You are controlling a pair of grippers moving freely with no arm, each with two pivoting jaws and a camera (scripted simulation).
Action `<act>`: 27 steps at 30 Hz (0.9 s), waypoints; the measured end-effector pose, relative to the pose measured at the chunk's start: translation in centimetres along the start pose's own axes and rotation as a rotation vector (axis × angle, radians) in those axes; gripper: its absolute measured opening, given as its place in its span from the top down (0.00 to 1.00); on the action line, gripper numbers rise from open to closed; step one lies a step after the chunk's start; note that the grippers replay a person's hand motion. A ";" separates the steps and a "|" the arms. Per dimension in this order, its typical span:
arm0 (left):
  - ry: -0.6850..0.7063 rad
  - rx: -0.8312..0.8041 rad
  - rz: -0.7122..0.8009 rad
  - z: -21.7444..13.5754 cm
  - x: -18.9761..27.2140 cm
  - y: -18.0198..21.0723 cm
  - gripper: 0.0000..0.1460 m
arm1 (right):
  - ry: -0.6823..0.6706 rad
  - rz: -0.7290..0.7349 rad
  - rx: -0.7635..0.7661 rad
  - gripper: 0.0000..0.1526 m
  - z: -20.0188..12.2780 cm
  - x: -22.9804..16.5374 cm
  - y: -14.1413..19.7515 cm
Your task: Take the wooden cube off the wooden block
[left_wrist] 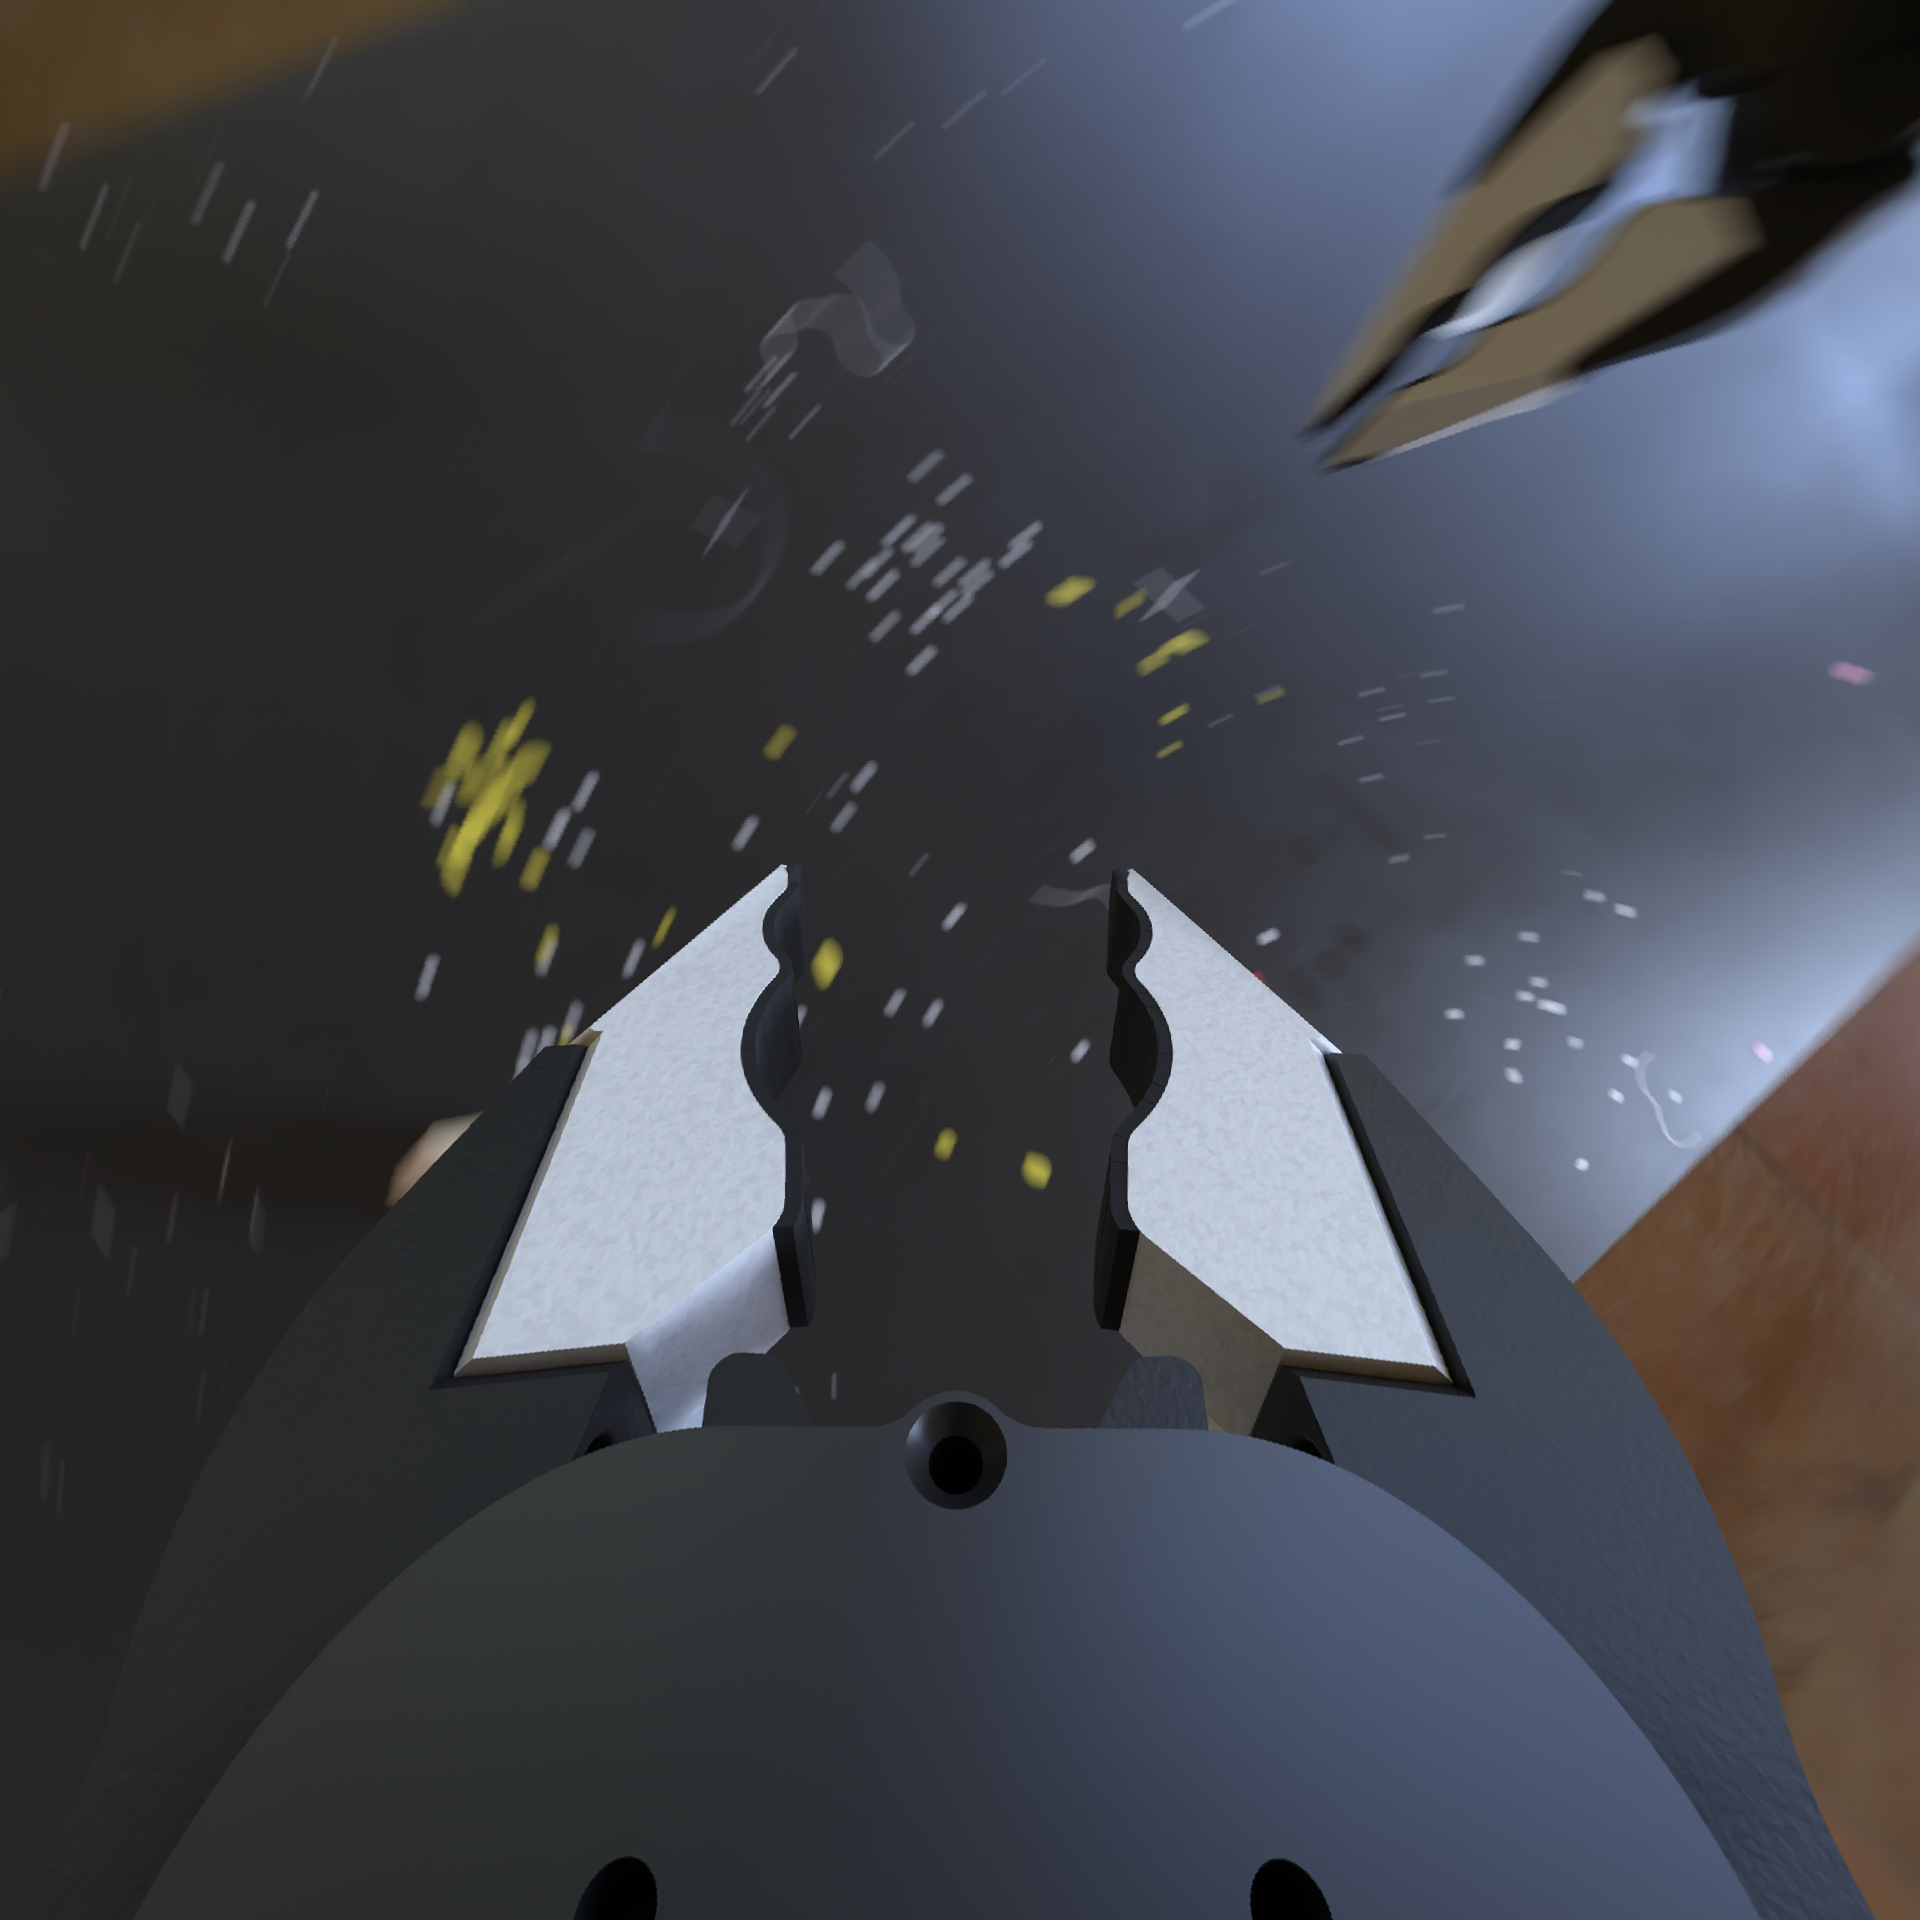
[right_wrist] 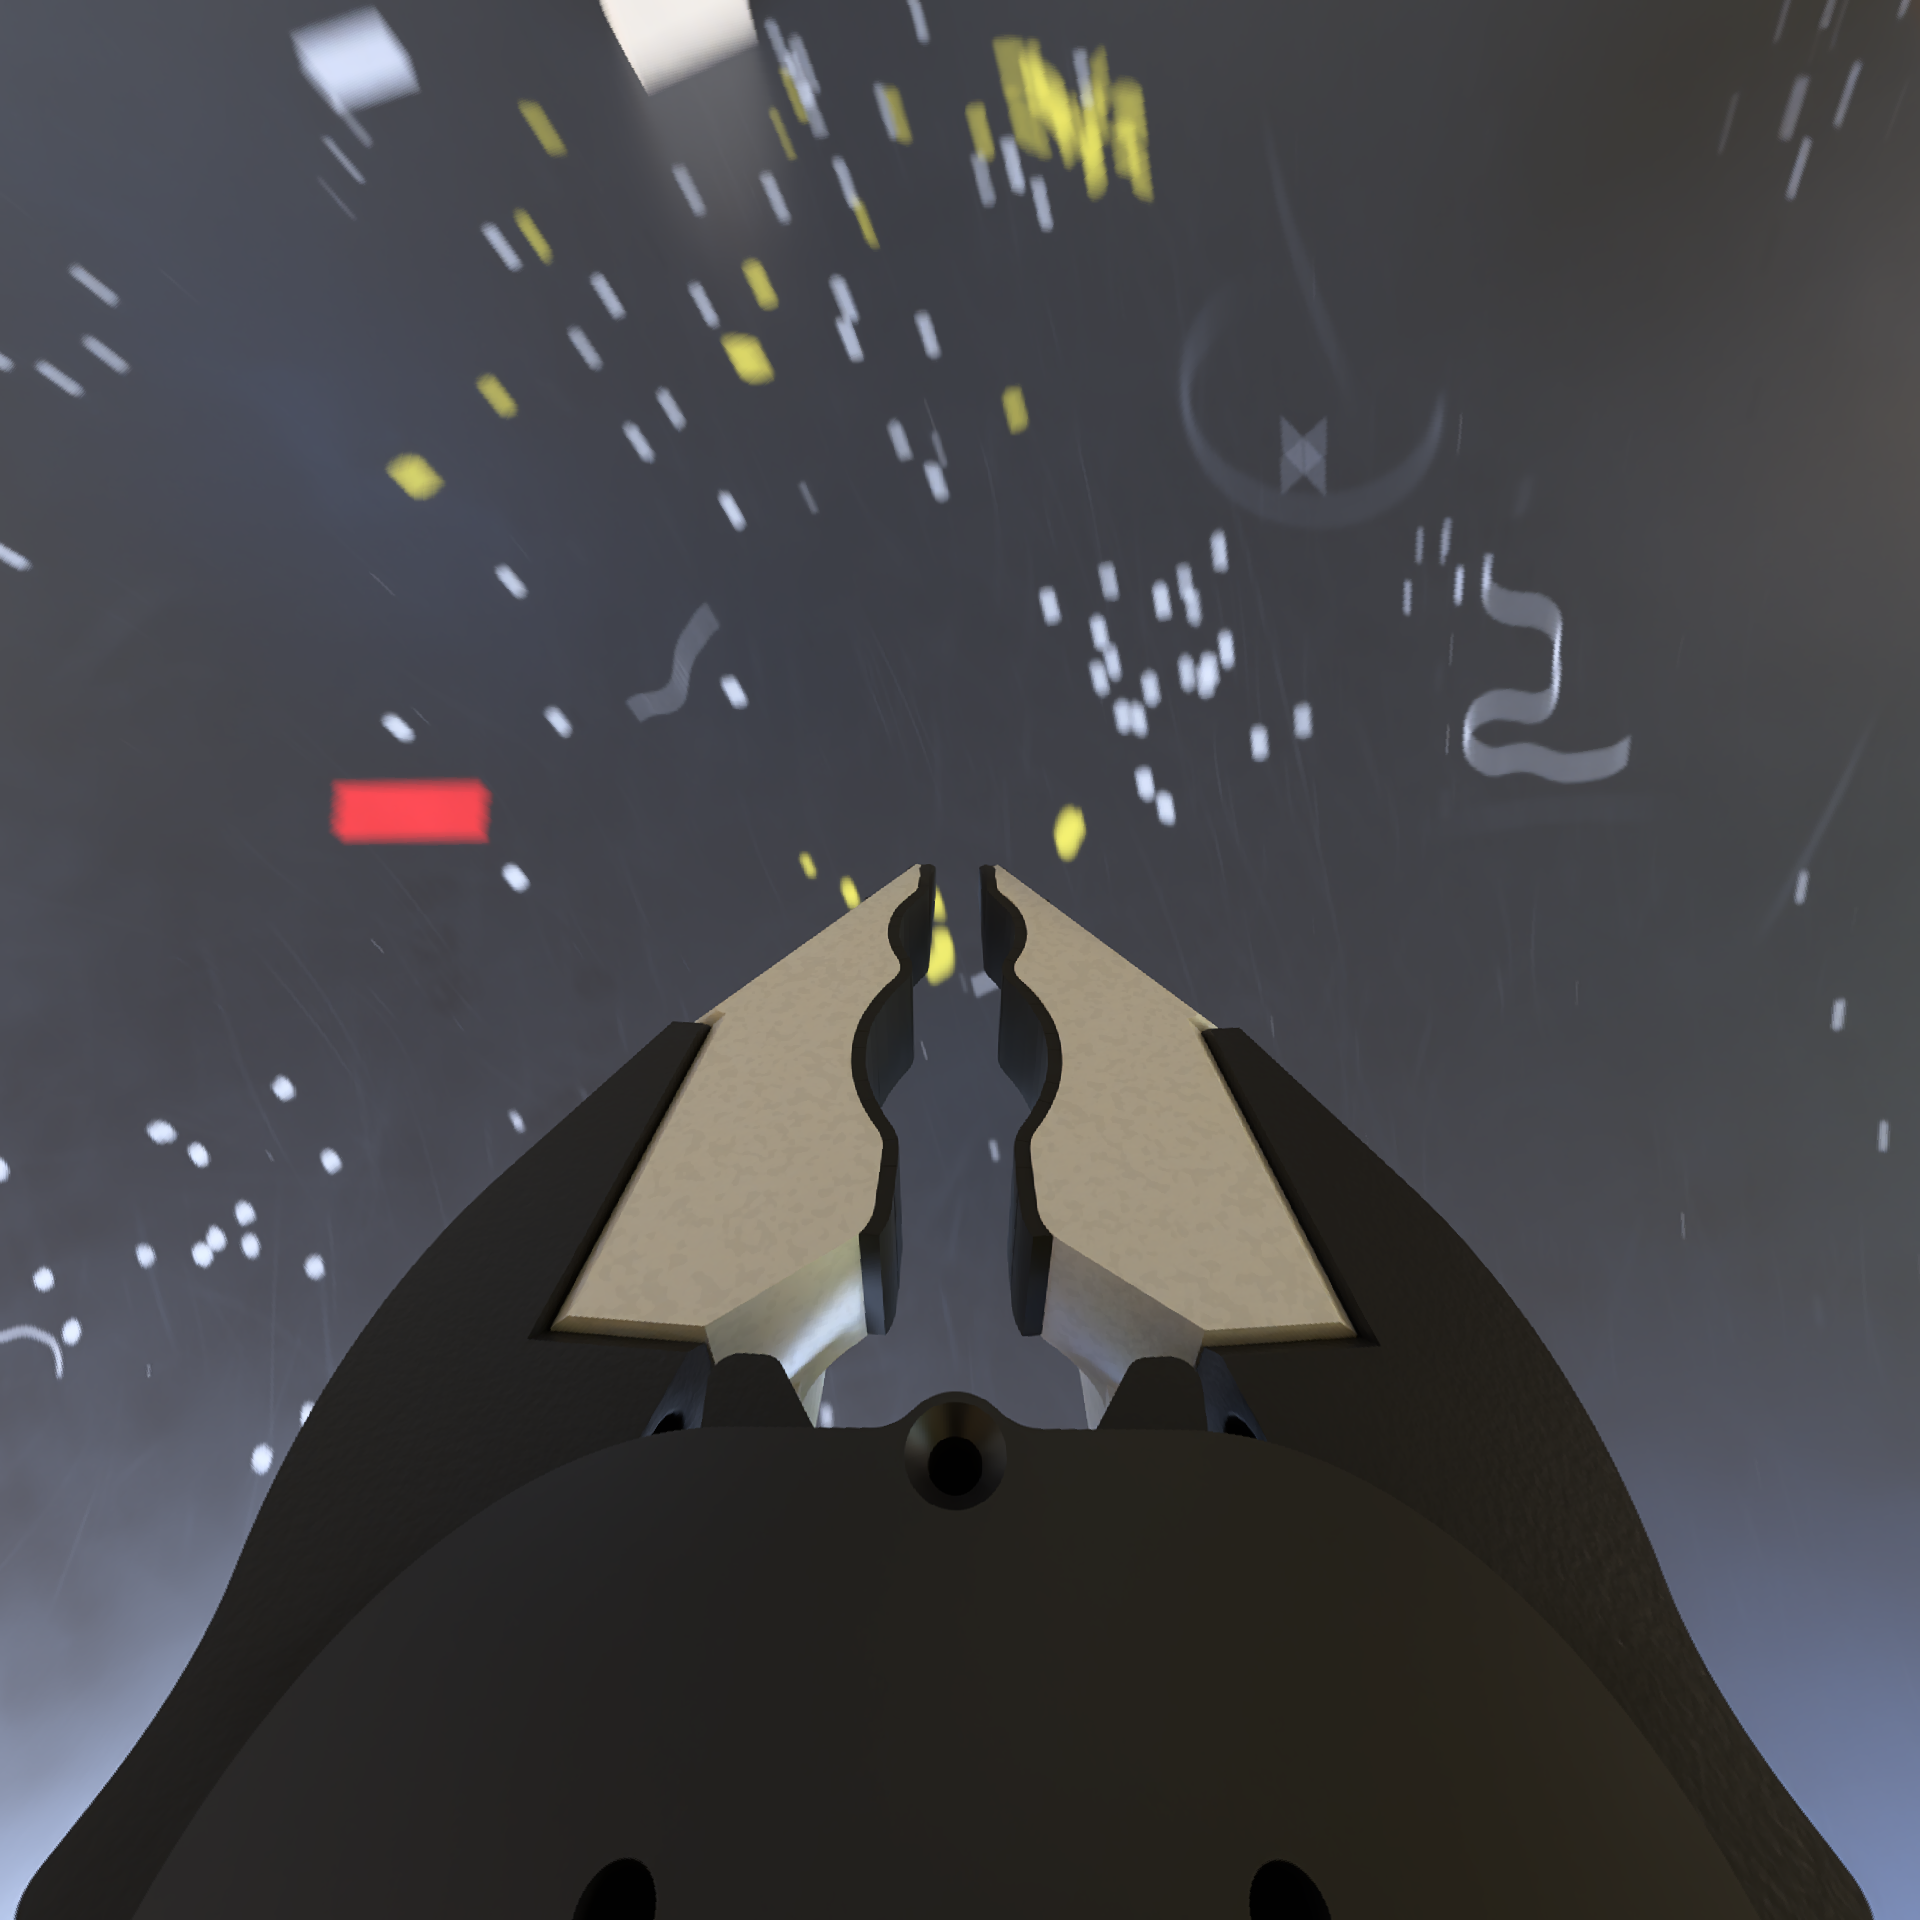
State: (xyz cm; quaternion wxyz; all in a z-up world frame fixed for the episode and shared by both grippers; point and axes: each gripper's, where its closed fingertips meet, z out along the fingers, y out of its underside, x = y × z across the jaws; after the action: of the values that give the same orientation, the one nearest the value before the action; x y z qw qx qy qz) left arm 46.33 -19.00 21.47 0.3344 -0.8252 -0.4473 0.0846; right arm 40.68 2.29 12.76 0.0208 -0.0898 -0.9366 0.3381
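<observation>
My left gripper (left_wrist: 956, 878) is open and empty, with white pads, above a dark speckled mat (left_wrist: 312, 520). A small pale wooden piece (left_wrist: 424, 1155) peeks out just left of its left finger; I cannot tell whether it is the cube or the block. My right gripper (right_wrist: 956, 868) has tan pads, its jaws almost together with nothing between them. It also shows in the left wrist view (left_wrist: 1325, 442), blurred at the top right, above the mat. A pale block-like shape (right_wrist: 681, 42) is cut off at the top edge of the right wrist view.
The mat (right_wrist: 1558, 1039) bears white and yellow flecks, grey squiggles, a faint ring (right_wrist: 1314, 416) and a red rectangle (right_wrist: 410, 810). Brown wooden surface (left_wrist: 1714, 1299) lies past the mat's edge at lower right, and a brown band (left_wrist: 156, 62) at upper left.
</observation>
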 end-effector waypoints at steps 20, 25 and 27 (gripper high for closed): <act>-0.186 -0.622 -0.941 5.1 -15.0 17.4 0.63 | 0.174 0.100 -0.334 0.69 2.1 4.5 5.8; -0.212 -0.610 -0.988 5.6 -15.5 17.2 0.64 | 0.191 0.076 -0.349 0.69 1.5 4.5 6.0; -0.219 -0.611 -0.993 5.7 -15.5 17.2 0.63 | 0.194 0.069 -0.365 0.69 1.6 4.6 6.2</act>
State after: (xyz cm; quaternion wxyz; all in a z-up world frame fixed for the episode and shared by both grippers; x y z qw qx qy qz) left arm 46.48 -35.12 3.86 0.0329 -0.5626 -0.8158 -0.1298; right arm 36.94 6.85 7.44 0.0825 -0.1564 -0.9723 0.1529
